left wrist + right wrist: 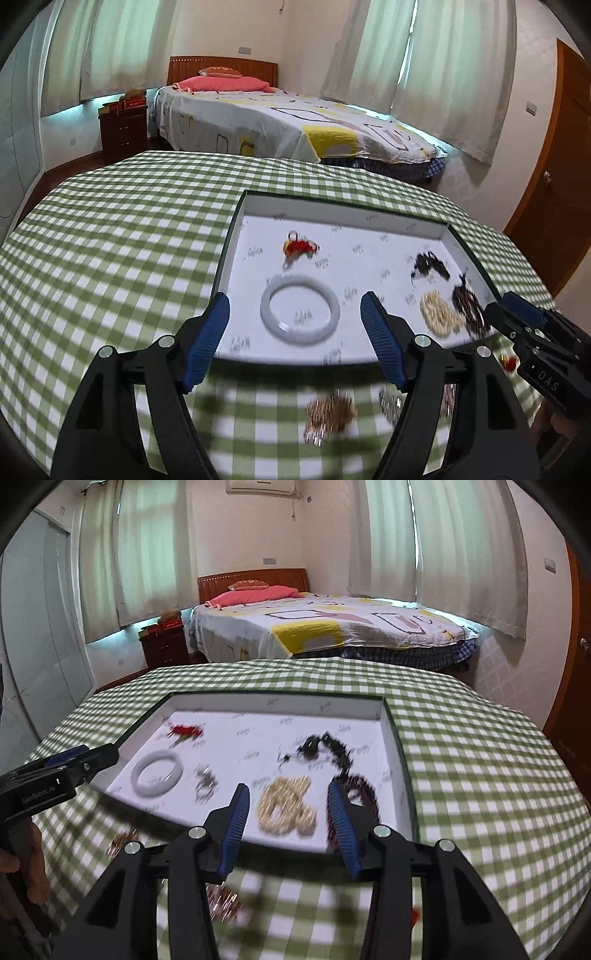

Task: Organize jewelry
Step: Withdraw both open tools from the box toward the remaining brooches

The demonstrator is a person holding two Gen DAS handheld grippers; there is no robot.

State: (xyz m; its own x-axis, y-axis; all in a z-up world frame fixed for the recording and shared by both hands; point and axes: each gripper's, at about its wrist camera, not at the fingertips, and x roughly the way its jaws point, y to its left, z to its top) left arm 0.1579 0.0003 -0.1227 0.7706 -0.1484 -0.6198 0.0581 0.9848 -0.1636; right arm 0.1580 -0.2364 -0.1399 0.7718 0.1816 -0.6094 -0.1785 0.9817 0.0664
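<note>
Left wrist view: pale bangle [300,307] lies in the tray [406,218], just beyond the empty, spread left gripper [295,306].

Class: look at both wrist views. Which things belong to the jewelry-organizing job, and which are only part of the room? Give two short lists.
Belongs to the job:
white tray
pale bangle
red charm
cream bead string
black bead strand
dark red bead strand
gold chain pile on the cloth

Just room:
bed
nightstand
curtains

One white tray [255,206]. Inside tray: one pale bangle [300,311], one red charm [300,246], one cream bead strand [439,314], two dark bead strands [430,266]. Outside tray: one gold chain heap [328,415].
</note>
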